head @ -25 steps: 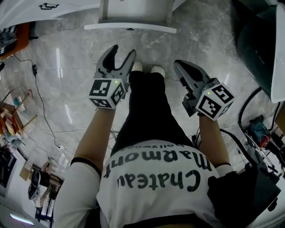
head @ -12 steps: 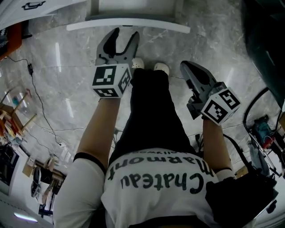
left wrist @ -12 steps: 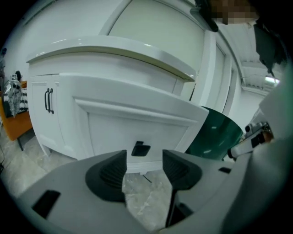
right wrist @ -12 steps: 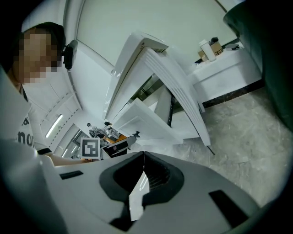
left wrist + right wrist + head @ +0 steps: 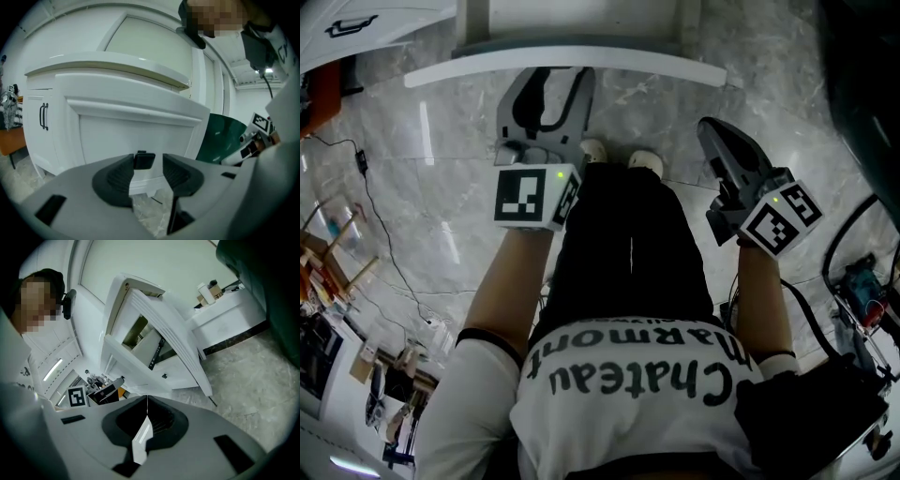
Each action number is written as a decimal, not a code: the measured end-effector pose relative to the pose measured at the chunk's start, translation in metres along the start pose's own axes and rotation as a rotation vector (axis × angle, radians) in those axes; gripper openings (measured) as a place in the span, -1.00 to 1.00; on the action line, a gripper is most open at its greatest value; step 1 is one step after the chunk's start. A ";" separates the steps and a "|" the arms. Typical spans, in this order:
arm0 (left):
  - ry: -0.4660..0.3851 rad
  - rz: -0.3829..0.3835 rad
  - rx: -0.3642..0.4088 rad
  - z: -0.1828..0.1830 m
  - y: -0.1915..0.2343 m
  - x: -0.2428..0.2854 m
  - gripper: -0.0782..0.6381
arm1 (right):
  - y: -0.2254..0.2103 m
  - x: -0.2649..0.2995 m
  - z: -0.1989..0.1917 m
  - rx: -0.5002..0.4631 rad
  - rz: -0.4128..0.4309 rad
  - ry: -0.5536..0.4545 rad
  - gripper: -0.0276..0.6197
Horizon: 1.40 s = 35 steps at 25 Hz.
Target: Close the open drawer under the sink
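So in the last second the left tongs [image 5: 555,86] came forward. They were well short of the drawer [image 5: 656,62], now their tips are right up at its white front panel. The jaws have just narrowed a bit but they're spread, with the little black knob [image 5: 144,160] sitting in the gap and no pad pressing on it as far as I can tell. The drawer is pulled out, so my guess is a shove or a pinch on that knob comes next.

The right tongs [image 5: 714,131] are pressed together on nothing, hanging back and off to the side of the drawer.

Readable stuff: the shirt [image 5: 628,375] behind the tongs says "Chateau Marmont", with a smaller line that looks like "Hollywood". The 2 cubes only carry square markers.
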State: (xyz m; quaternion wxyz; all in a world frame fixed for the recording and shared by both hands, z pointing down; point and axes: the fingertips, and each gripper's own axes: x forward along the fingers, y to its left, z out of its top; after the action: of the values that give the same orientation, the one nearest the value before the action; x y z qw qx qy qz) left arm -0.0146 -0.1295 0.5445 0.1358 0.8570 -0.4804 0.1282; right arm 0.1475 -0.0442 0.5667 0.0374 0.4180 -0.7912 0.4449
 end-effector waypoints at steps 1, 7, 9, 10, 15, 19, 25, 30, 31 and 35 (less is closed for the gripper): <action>-0.013 -0.001 0.004 0.001 0.000 -0.002 -0.26 | -0.002 0.001 0.000 -0.002 0.005 -0.002 -0.88; -0.082 -0.014 0.022 0.003 0.005 0.000 -0.41 | -0.028 0.018 0.012 -0.014 0.033 -0.038 -0.88; -0.087 -0.026 0.009 0.002 -0.001 0.000 -0.42 | -0.037 0.021 0.019 -0.037 0.039 -0.055 -0.88; -0.088 -0.033 0.010 0.000 -0.004 0.000 -0.42 | -0.041 0.022 0.024 -0.052 0.042 -0.065 -0.88; -0.125 -0.077 0.061 0.000 -0.006 -0.001 -0.44 | -0.057 0.033 0.054 -0.127 0.052 -0.134 -0.88; -0.179 -0.109 0.081 -0.001 -0.005 -0.004 -0.44 | -0.067 0.042 0.067 -0.187 0.052 -0.188 -0.88; -0.261 -0.106 0.130 -0.003 -0.004 -0.003 -0.45 | -0.074 0.044 0.069 -0.278 0.061 -0.250 -0.88; -0.273 -0.081 0.124 -0.003 -0.004 -0.002 -0.44 | -0.077 0.034 0.066 -0.304 0.062 -0.277 -0.88; -0.270 -0.078 0.120 -0.003 -0.003 -0.001 -0.45 | -0.076 0.033 0.066 -0.304 0.064 -0.281 -0.88; -0.279 -0.063 0.117 0.000 0.001 0.001 -0.44 | -0.071 0.029 0.067 -0.317 0.072 -0.298 -0.88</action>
State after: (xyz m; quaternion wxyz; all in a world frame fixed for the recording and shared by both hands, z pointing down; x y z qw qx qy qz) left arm -0.0153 -0.1311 0.5453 0.0212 0.8874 -0.4594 0.0312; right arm 0.1992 -0.1296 0.5871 -0.0306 0.4393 -0.8624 0.2495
